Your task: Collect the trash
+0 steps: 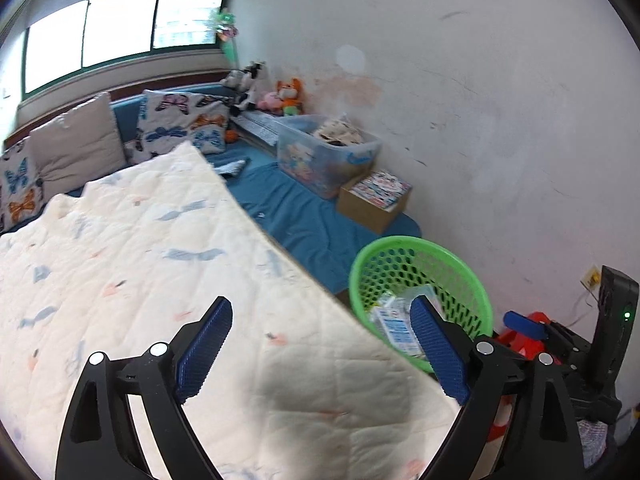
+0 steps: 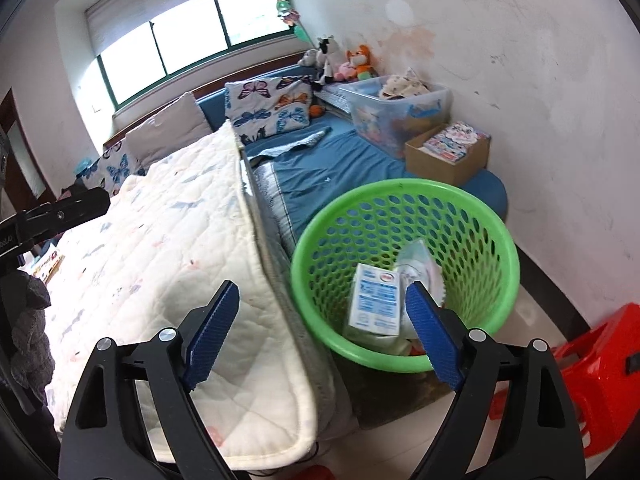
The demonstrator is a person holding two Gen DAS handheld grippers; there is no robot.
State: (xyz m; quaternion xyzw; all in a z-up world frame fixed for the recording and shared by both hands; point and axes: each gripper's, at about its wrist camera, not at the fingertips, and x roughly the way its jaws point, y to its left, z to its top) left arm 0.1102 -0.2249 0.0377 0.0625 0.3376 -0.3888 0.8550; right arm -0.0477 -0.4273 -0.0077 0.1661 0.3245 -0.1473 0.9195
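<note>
A green perforated trash basket stands on the floor beside the bed; it also shows in the left wrist view. Inside lie a white and blue carton and a crumpled white wrapper; the carton also shows in the left wrist view. My right gripper is open and empty, above the bed's edge and the basket's near rim. My left gripper is open and empty over the white quilt. The right gripper's body shows at the far right of the left wrist view.
The bed has a blue sheet, butterfly pillows, a clear storage bin and a cardboard box of books along the wall. A red plastic stool stands on the floor at the right. Stuffed toys sit in the corner.
</note>
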